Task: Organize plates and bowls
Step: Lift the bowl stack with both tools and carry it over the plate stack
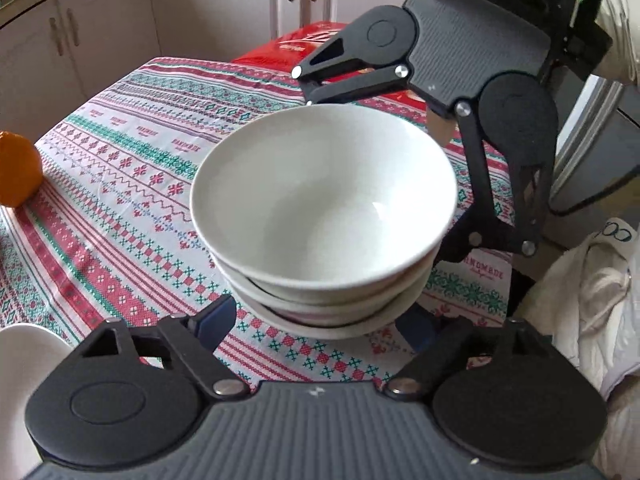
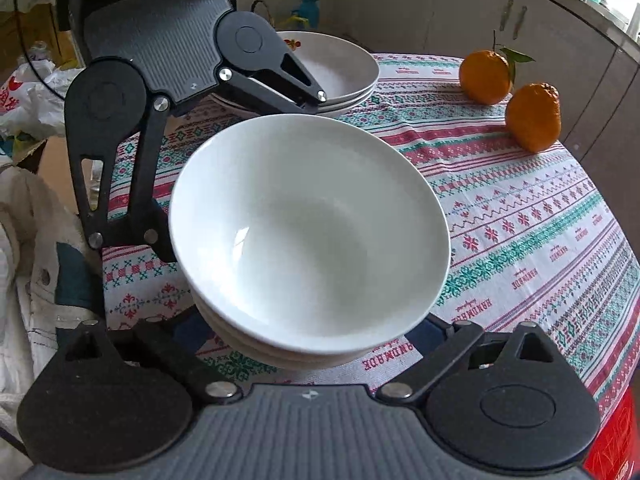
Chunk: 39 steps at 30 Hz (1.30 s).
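Left wrist view: left gripper (image 1: 318,326) straddles the stack of white bowls (image 1: 324,216), jaws wide, one blue pad (image 1: 216,320) clear of the bottom bowl, the other hidden. Right gripper (image 2: 308,336) likewise wide around the same stack from the opposite side; contact not discernible. Stack sits near the table's (image 2: 520,240) edge. Plates (image 2: 336,72) far side, two oranges (image 2: 508,96) near the far edge.

Left matte black two-finger gripper (image 1: 320,326): grey ribbed base plate, round black pivot discs, silver screws, dark blue pads. Right matte black gripper (image 2: 310,330): same build. Cream sleeve (image 1: 618,36).
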Each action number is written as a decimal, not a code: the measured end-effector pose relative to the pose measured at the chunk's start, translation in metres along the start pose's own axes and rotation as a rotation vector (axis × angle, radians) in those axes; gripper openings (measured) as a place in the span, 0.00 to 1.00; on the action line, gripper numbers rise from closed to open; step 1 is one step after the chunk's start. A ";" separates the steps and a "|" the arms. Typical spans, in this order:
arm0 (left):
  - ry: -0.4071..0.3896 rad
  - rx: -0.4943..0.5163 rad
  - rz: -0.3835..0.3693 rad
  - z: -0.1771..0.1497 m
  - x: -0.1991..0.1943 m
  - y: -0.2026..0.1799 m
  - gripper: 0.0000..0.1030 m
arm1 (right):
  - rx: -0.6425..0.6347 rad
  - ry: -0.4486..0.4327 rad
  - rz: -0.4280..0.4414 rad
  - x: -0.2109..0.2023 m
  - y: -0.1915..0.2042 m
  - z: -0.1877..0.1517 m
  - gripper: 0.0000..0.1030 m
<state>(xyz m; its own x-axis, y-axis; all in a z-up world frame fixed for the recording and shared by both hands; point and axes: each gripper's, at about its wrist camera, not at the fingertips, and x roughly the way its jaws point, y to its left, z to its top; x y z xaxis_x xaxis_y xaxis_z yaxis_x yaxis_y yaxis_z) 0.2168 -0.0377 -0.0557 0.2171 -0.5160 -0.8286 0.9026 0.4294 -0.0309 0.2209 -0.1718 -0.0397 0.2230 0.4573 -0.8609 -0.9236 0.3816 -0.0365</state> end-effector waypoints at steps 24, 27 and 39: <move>0.011 0.064 -0.046 0.007 -0.003 0.004 0.79 | 0.028 0.004 0.027 -0.002 -0.002 0.000 0.88; 0.014 0.063 -0.045 0.007 -0.003 0.003 0.79 | 0.033 0.003 0.025 -0.003 -0.002 -0.001 0.88; 0.011 0.055 -0.040 0.003 -0.008 -0.002 0.79 | 0.037 0.022 0.024 -0.005 0.004 0.004 0.88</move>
<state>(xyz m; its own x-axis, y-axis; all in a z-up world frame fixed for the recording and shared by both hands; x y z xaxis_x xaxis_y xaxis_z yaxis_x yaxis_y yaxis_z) 0.2146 -0.0366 -0.0468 0.1766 -0.5233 -0.8336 0.9297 0.3669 -0.0334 0.2174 -0.1692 -0.0334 0.1939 0.4490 -0.8722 -0.9162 0.4008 0.0027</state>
